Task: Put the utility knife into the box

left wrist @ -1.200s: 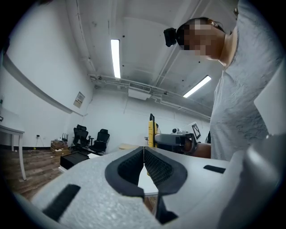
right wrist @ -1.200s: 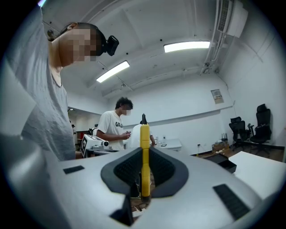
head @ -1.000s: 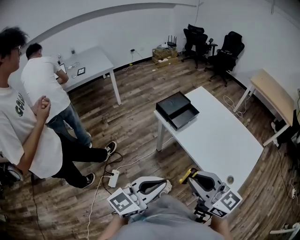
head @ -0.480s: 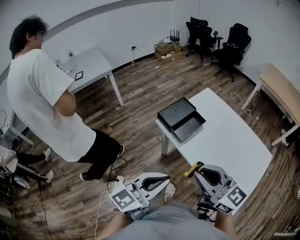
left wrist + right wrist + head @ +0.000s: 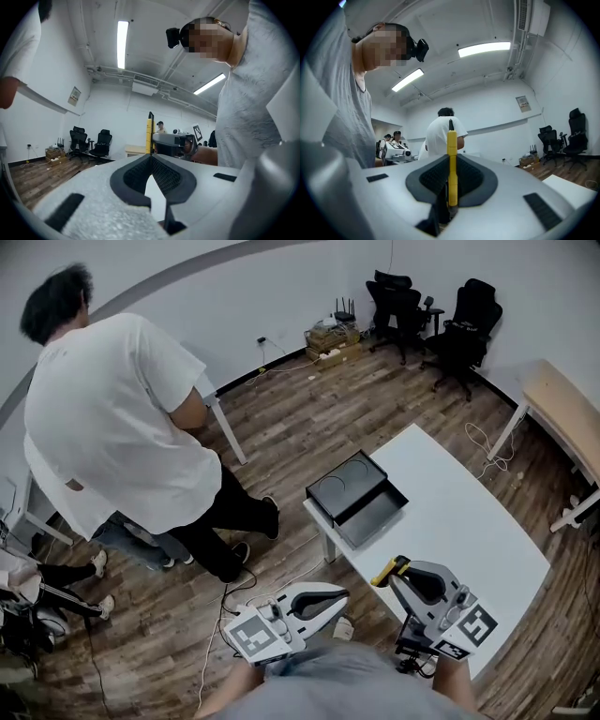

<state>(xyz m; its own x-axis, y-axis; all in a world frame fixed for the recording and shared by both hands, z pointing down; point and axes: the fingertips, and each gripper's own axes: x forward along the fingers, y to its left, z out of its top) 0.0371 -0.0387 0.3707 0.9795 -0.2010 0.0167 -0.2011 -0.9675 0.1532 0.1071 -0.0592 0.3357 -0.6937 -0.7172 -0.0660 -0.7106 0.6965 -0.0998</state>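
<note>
— White cloth is seen at the far left; by whom is it worn?
— A white T-shirt is worn by a dark-haired person (image 5: 112,418), who is stood on the brown wooden plank floor (image 5: 281,418).
— How is the left tool held?
— The grey left gripper (image 5: 339,596) is held low, its jaws pressed together with nothing caught between them.
— Where is the container placed?
— The black rectangular box (image 5: 373,517) is set open on the end of the white table (image 5: 469,521).
— And the blade?
— The yellow utility knife (image 5: 383,571) is clamped between the jaws of the grey right gripper (image 5: 394,574), its tip left sticking out past them. It is held near the table's edge, apart from the box.
</note>
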